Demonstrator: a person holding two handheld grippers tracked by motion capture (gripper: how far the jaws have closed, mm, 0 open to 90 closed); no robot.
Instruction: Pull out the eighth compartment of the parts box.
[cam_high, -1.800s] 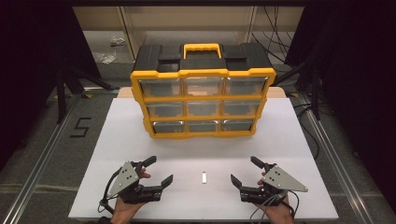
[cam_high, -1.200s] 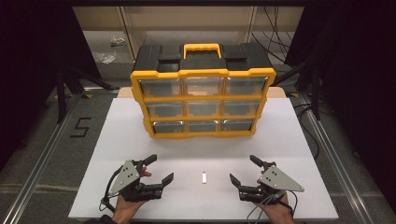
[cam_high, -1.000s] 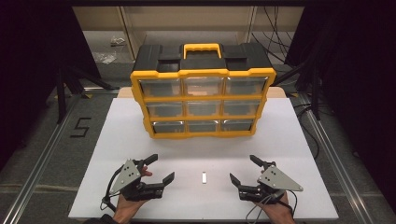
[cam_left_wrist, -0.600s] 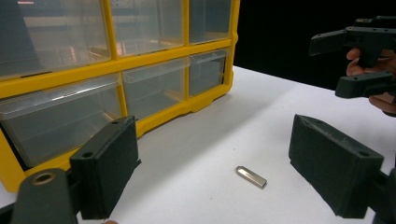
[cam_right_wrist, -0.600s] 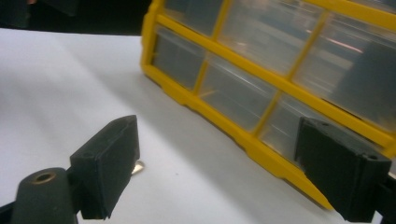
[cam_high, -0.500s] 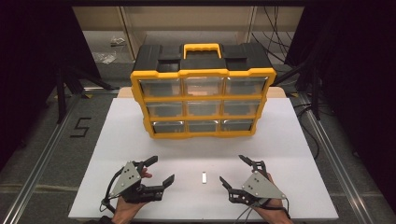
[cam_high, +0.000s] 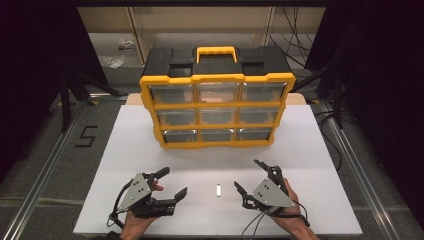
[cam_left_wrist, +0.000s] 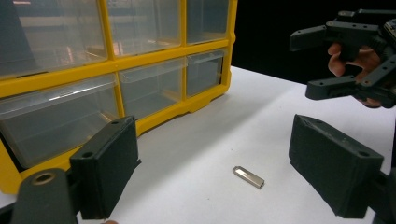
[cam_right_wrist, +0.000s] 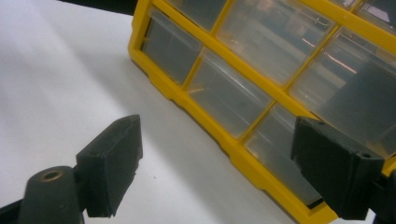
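A small metal USB stick (cam_high: 218, 190) lies flat on the white table (cam_high: 310, 150), between the two grippers and touching neither. In the left gripper view the stick (cam_left_wrist: 249, 177) sits between the two black jaws but farther out on the table, one end rounded; no print can be read on its case.

The left gripper (cam_high: 169, 185) rests low at the near left edge of the table, its jaws spread wide and empty. The right gripper (cam_high: 248, 176) is near the stick's right side, tilted, its jaws likewise spread with nothing between them. It also shows at the upper right of the left gripper view (cam_left_wrist: 322, 60), a fingertip visible behind it.

Behind stands a yellow-and-black drawer organiser (cam_high: 218, 95) — nine clear drawers in three rows, yellow carry handle on top. No brand or label can be read on it; the drawer contents are too dim to make out. In the right gripper view the organiser (cam_right_wrist: 233, 149) is seen slanted and cut off at the frame's edges.

Writing: a dark "5" mark (cam_high: 86, 136) on the floor left of the table. Loose clutter on the floor behind the organiser is too blurred to name.
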